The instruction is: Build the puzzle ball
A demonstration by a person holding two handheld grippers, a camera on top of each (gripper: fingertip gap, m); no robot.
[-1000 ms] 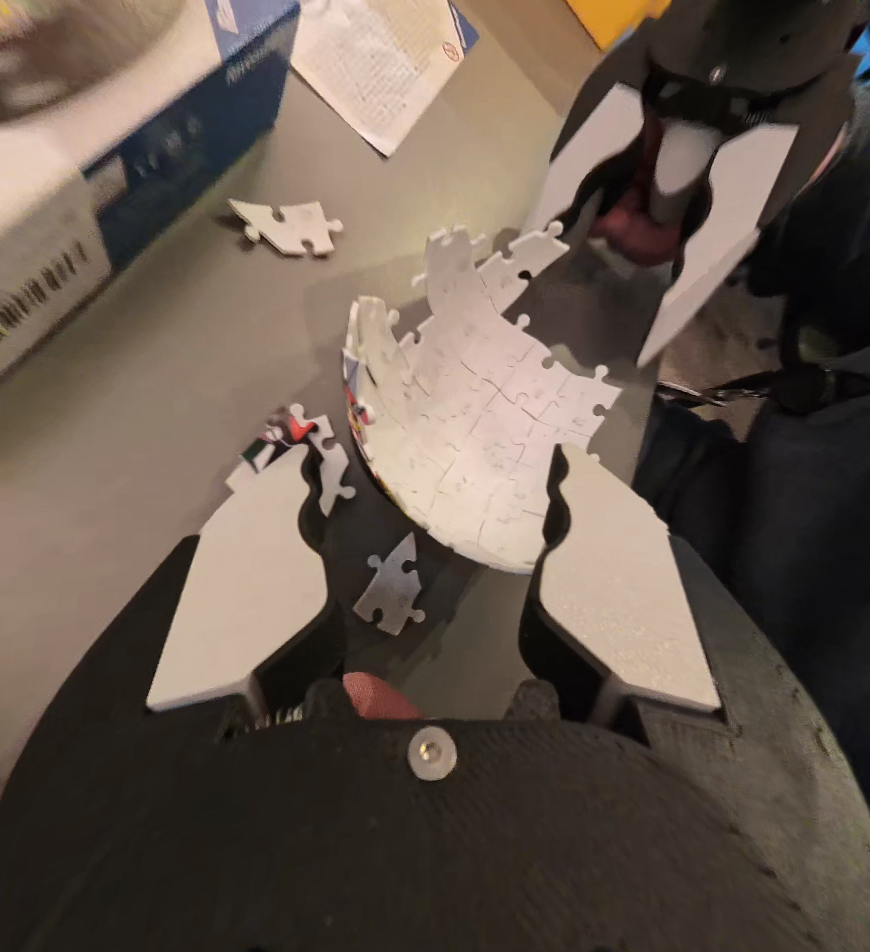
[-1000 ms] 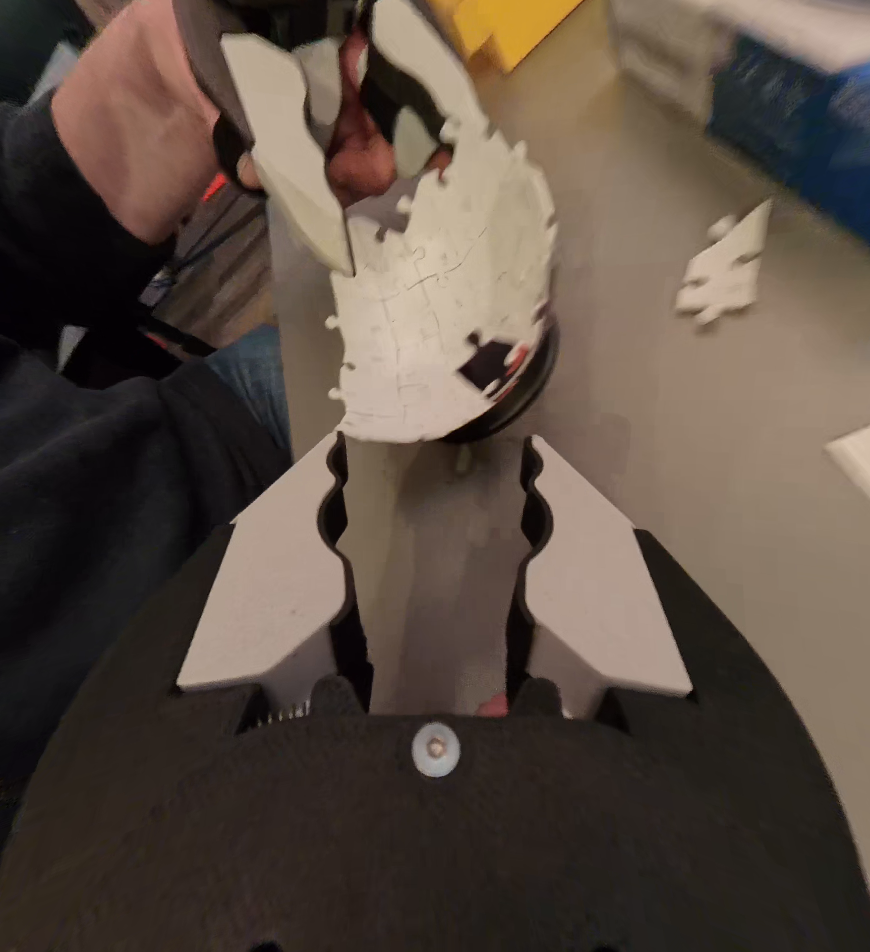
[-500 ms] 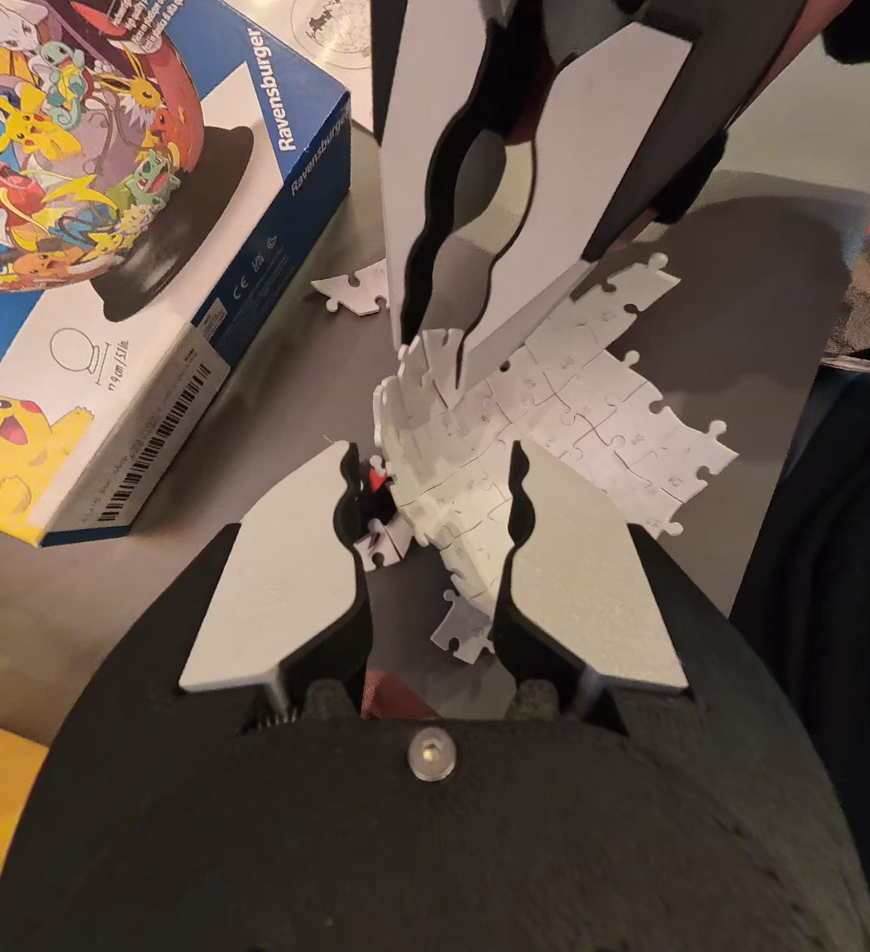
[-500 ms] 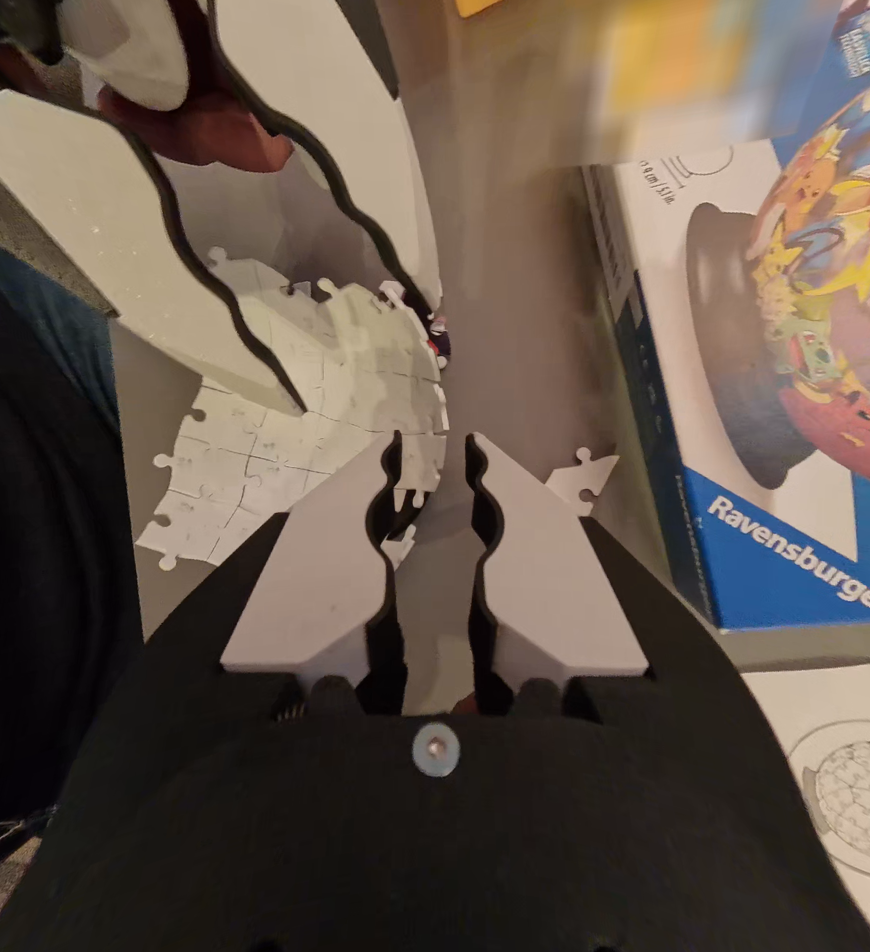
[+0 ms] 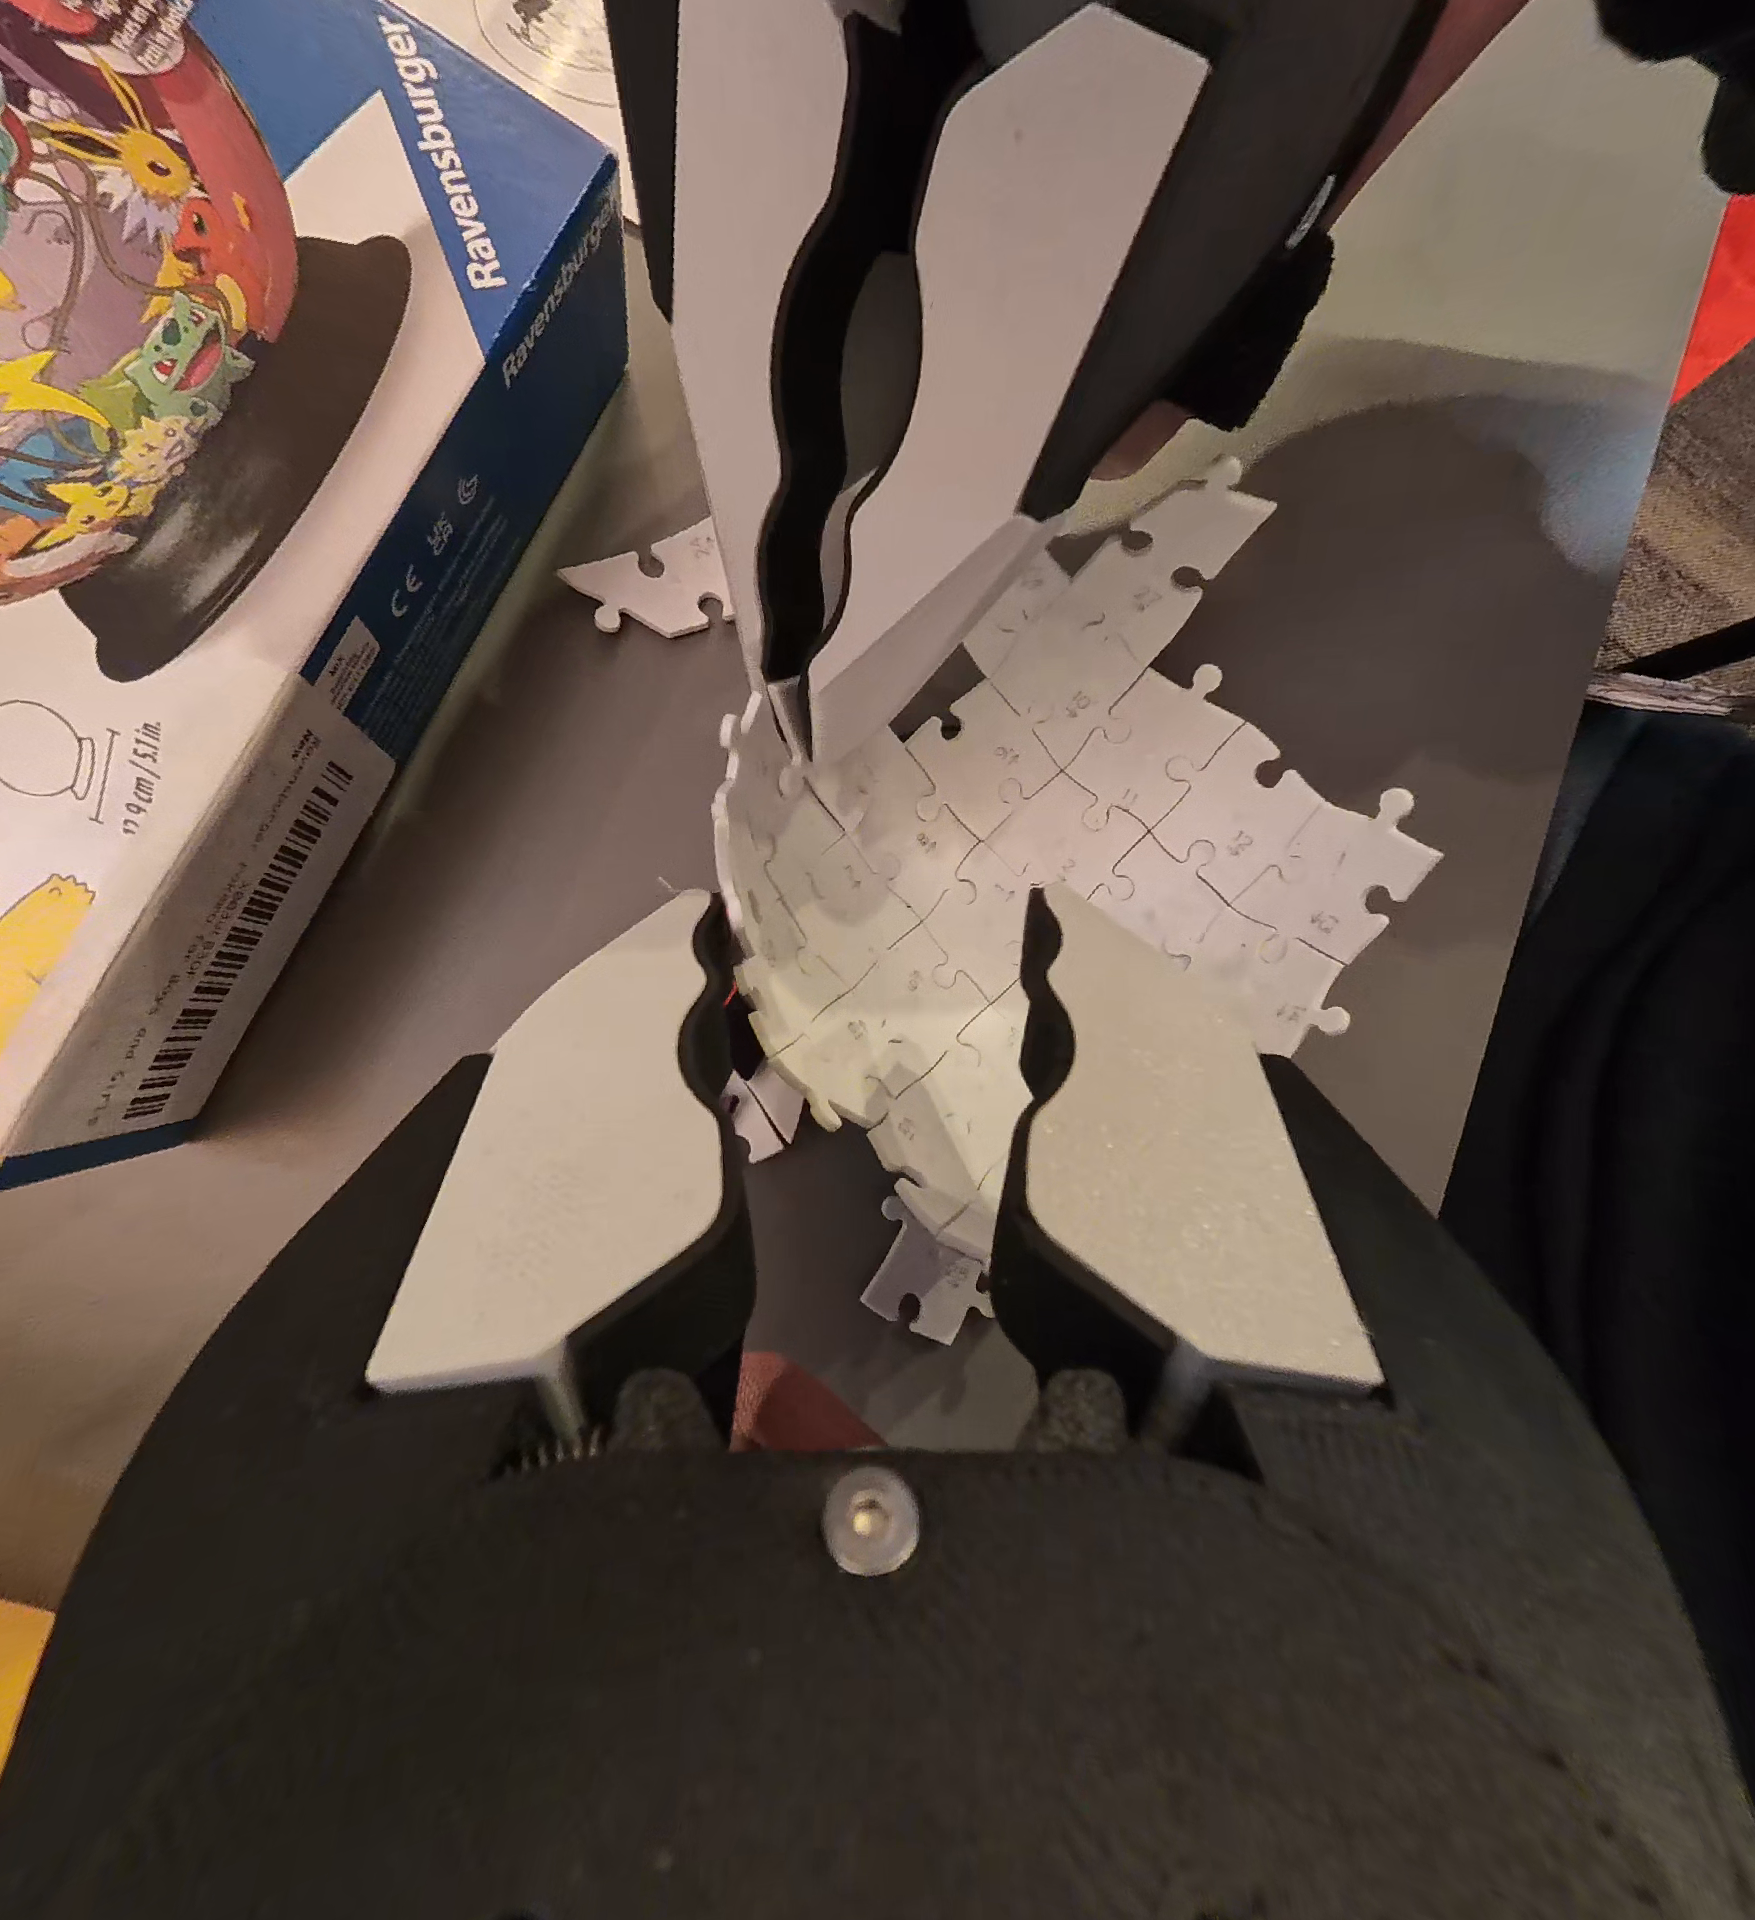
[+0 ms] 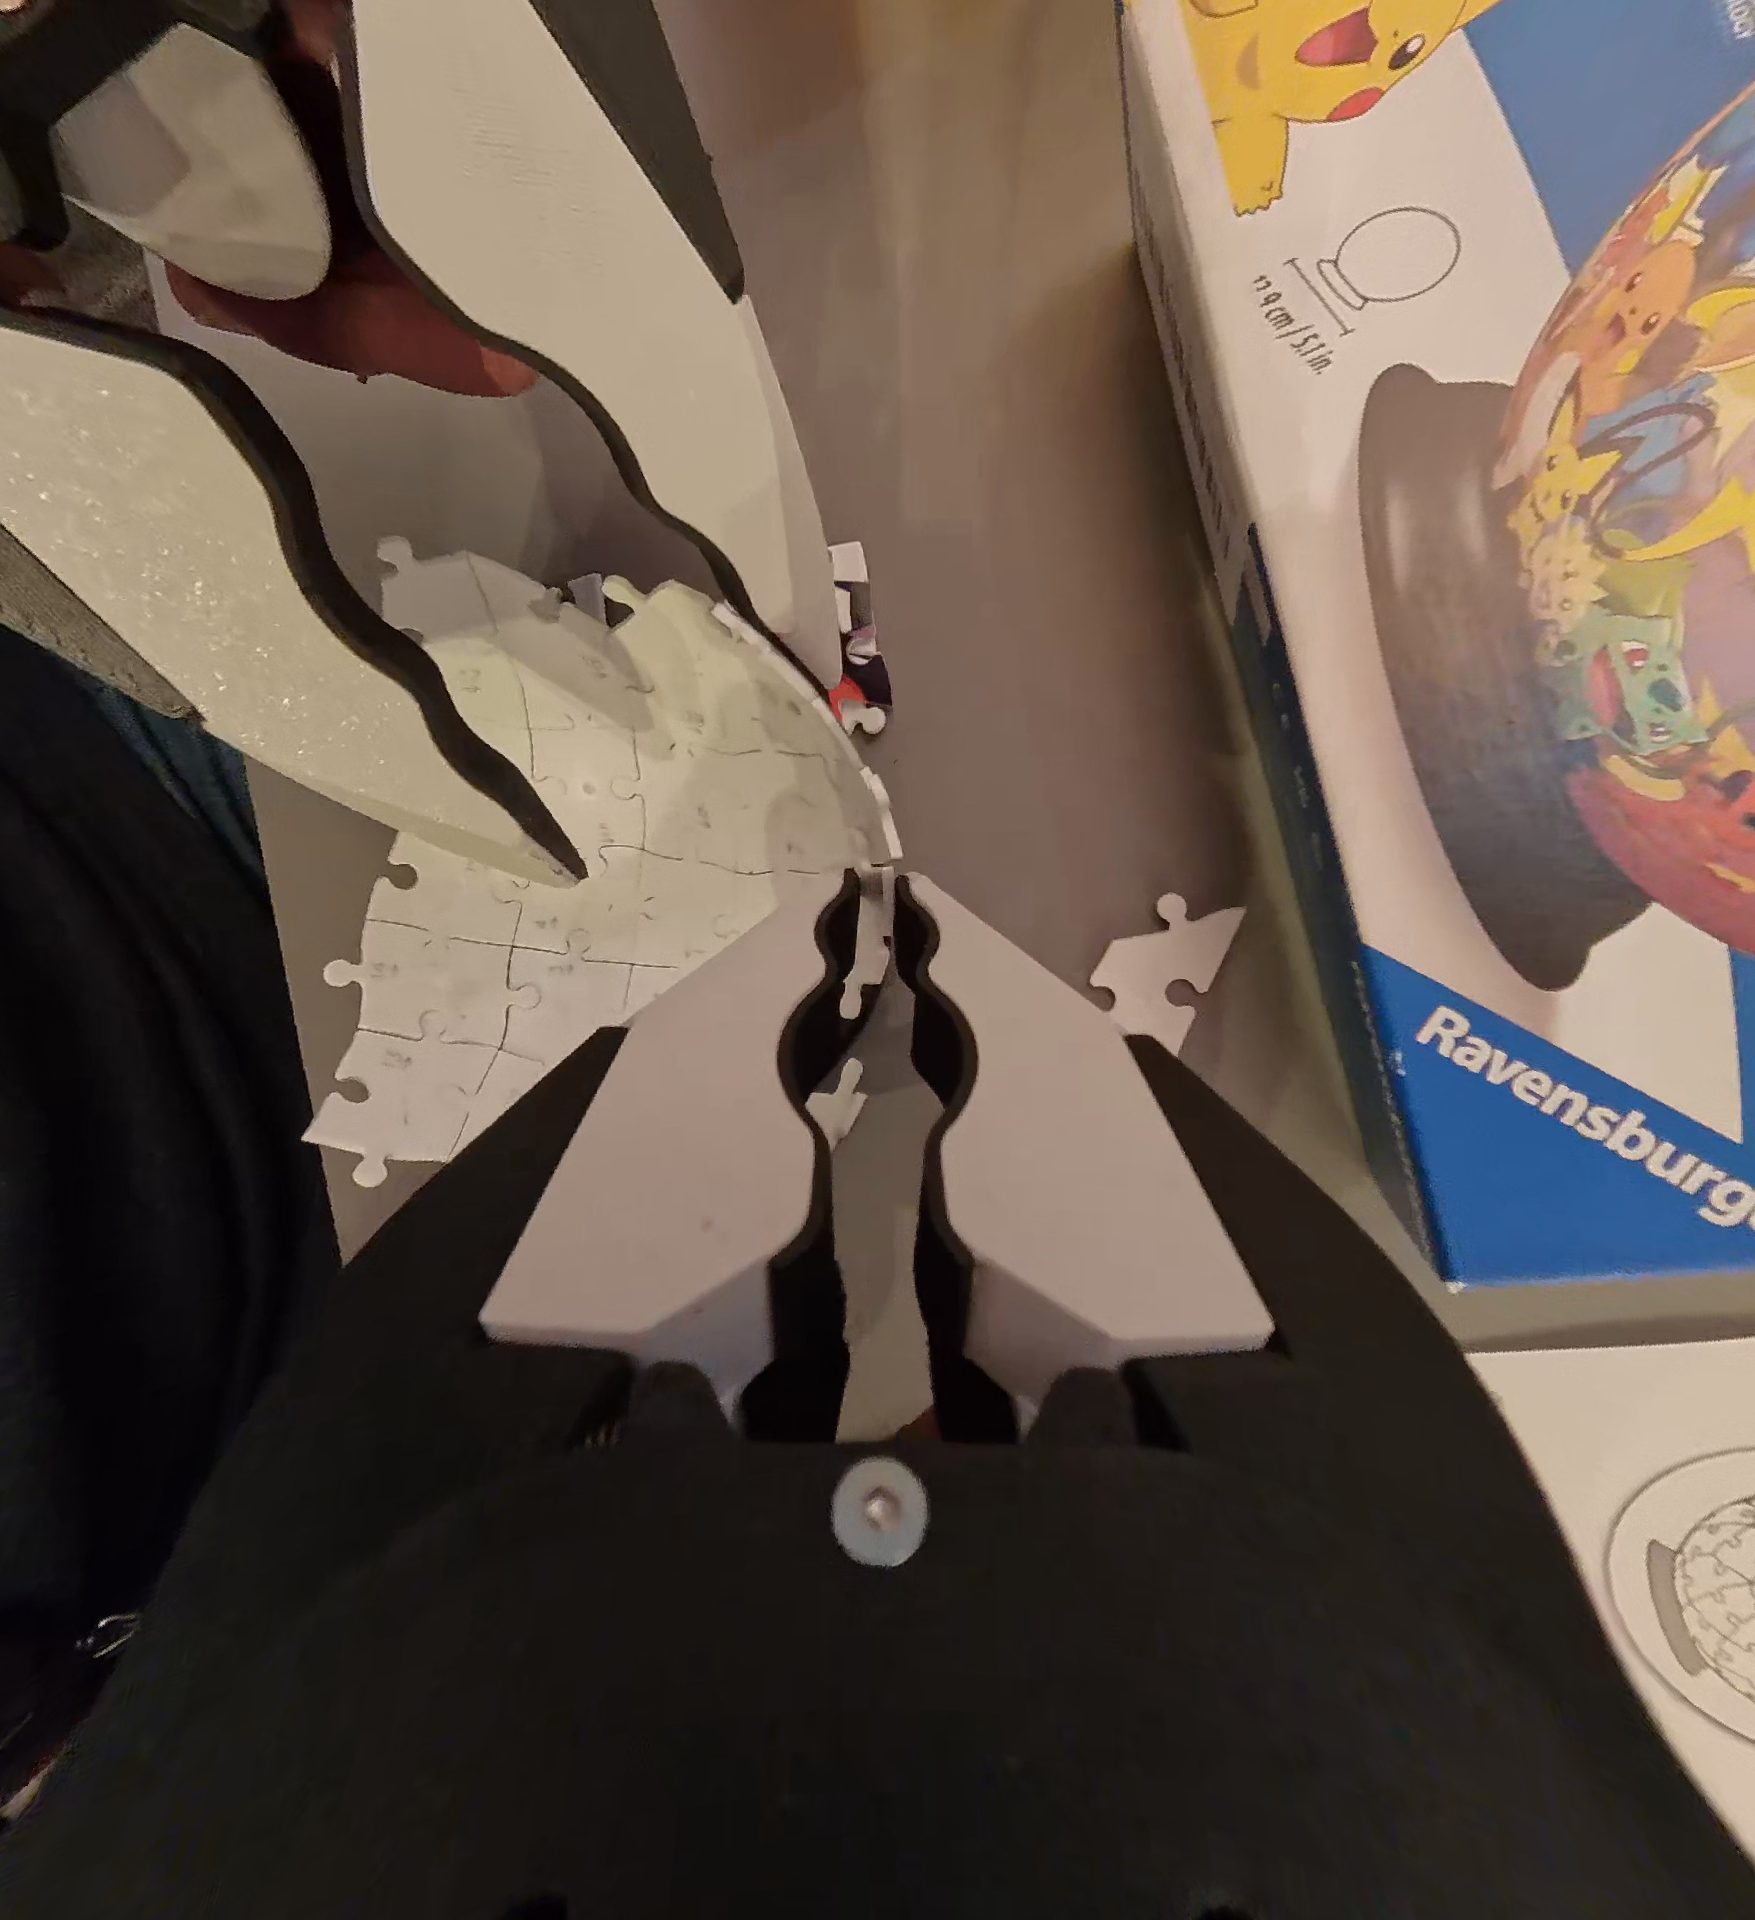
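Puzzle ball, partly built: a curved white shell of interlocked plastic pieces (image 5: pixel 1039 831), printed side down, lying on the grey table (image 5: pixel 177 1278) between both grippers. The right gripper (image 6: pixel 878 883) has its fingers pressed together on the shell's raised rim, pinching it at their tips. The left gripper (image 5: pixel 868 914) is spread, one finger outside the rim, the other over the shell's inner surface. A loose white piece (image 6: pixel 1164 971) lies just right of the right gripper's fingers; another (image 5: pixel 925 1288) lies between the left gripper's fingers. The blue-and-white puzzle box (image 6: pixel 1475 623) stands beyond, right of the right gripper.
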